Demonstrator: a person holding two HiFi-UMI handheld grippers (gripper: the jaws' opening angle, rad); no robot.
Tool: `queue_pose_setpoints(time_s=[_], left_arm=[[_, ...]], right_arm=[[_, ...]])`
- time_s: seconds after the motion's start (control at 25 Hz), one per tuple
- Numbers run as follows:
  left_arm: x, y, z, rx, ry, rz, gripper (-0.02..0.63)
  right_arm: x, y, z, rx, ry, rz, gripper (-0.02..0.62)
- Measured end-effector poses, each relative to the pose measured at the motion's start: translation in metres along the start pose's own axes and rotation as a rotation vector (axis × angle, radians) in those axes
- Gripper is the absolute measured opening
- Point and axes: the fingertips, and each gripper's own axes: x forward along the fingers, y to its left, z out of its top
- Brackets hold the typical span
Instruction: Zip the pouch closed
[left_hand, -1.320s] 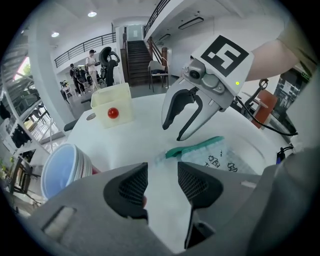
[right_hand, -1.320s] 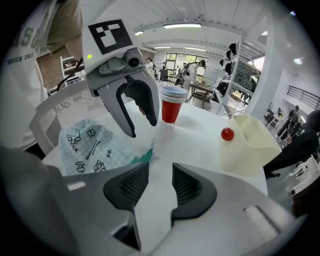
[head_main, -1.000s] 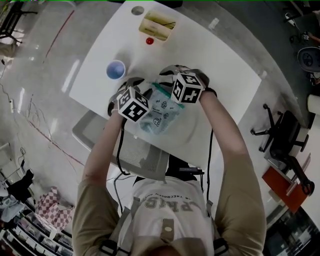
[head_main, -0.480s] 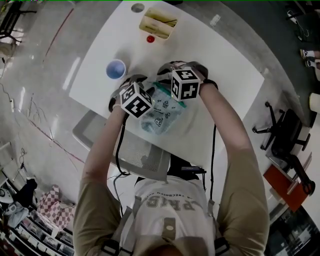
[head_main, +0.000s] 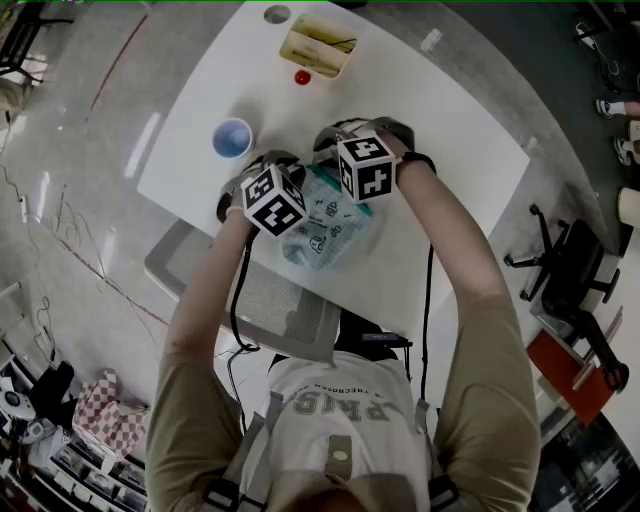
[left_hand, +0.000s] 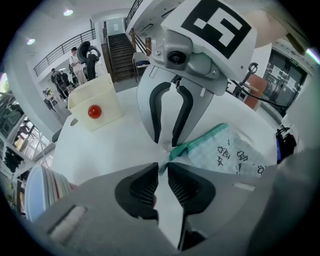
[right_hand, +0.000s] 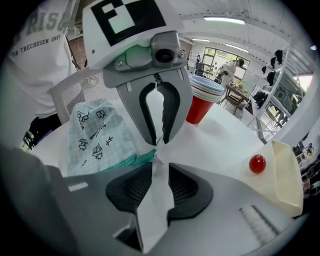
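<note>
A pale checked pouch (head_main: 330, 225) with a teal zipper (left_hand: 200, 140) lies on the white table (head_main: 440, 130) under both hands. My left gripper (left_hand: 162, 167) has just been closing, and its tips now pinch a pale tab at the pouch's end. My right gripper (right_hand: 157, 160) faces it tip to tip at that same end of the zipper (right_hand: 125, 162), shut on the small zipper pull (right_hand: 155, 156). In the head view the marker cubes, left (head_main: 272, 200) and right (head_main: 362, 168), hide both sets of jaws. The pouch's body (right_hand: 97, 132) trails toward the person.
A cream tray (head_main: 318, 48) stands at the table's far side, with a red ball (head_main: 301, 77) beside it. A blue-rimmed cup (head_main: 232, 138) is on the left and shows as a red stack of cups (right_hand: 202, 102). A grey chair (head_main: 260, 300) sits at the near edge.
The right gripper's cube has rolled and shifted a little left, toward the left cube. The left cube has barely moved. The pouch stays where it was.
</note>
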Motion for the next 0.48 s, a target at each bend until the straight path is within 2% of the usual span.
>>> queue_pose_setpoints(time_s=[0.28, 0.48], left_arm=[[0.0045, -0.0011, -0.0028, 0.013, 0.013, -0.004, 0.035], [0.0056, -0.0010, -0.0030, 0.025, 0.020, -0.010, 0.032]], right_arm=[[0.0055, 0.0027, 0.0030, -0.069, 0.017, 0.038, 0.106], [0.0096, 0.0022, 0.0013, -0.112, 0.040, 0.058, 0.106]])
